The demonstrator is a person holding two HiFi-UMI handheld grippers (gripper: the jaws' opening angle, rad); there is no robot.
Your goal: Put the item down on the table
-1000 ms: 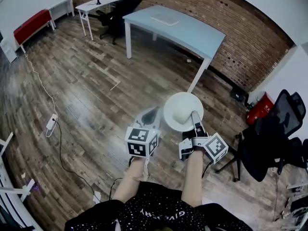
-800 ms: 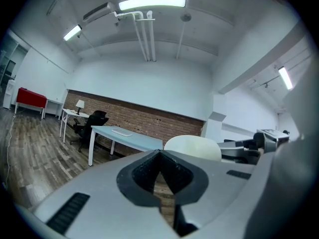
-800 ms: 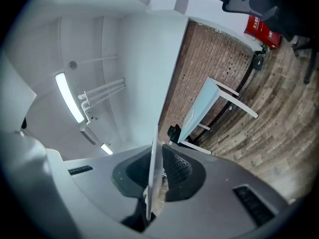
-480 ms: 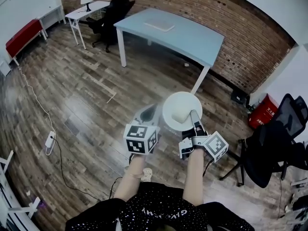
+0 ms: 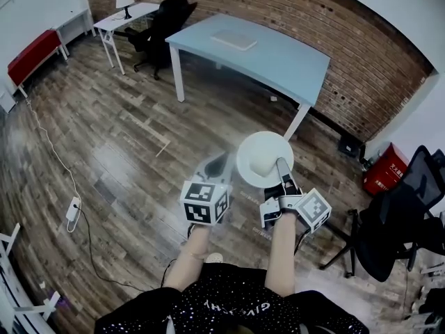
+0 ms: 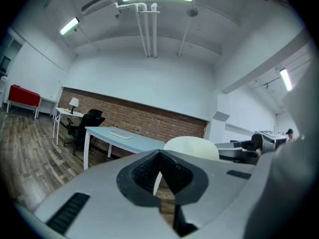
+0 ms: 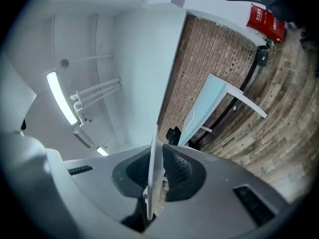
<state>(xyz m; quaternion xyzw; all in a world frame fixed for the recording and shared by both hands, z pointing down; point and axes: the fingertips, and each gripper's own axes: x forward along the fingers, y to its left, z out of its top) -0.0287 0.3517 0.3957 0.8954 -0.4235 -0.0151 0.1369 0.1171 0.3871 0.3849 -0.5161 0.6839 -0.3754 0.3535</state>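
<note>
My right gripper (image 5: 281,167) is shut on the near rim of a white plate (image 5: 263,157), held about level above the wooden floor. In the right gripper view the plate (image 7: 154,158) shows edge-on, pinched between the black pads (image 7: 175,169). My left gripper (image 5: 220,164) hangs just left of the plate, shut with nothing in it. Its jaws (image 6: 159,156) meet in the left gripper view, with the plate (image 6: 192,146) showing behind them. The light-blue table (image 5: 278,51) stands ahead by the brick wall, some way off.
A flat white thing (image 5: 233,40) lies on the table. A black office chair (image 5: 393,225) and a red box (image 5: 384,170) are at the right. At the far left stand a white desk with a lamp (image 5: 125,14), a black chair (image 5: 161,21) and a red bench (image 5: 31,47). A power strip (image 5: 73,211) lies on the floor.
Both grippers and the plate have travelled forward across the floor toward the blue table. The grip on the plate is unchanged.
</note>
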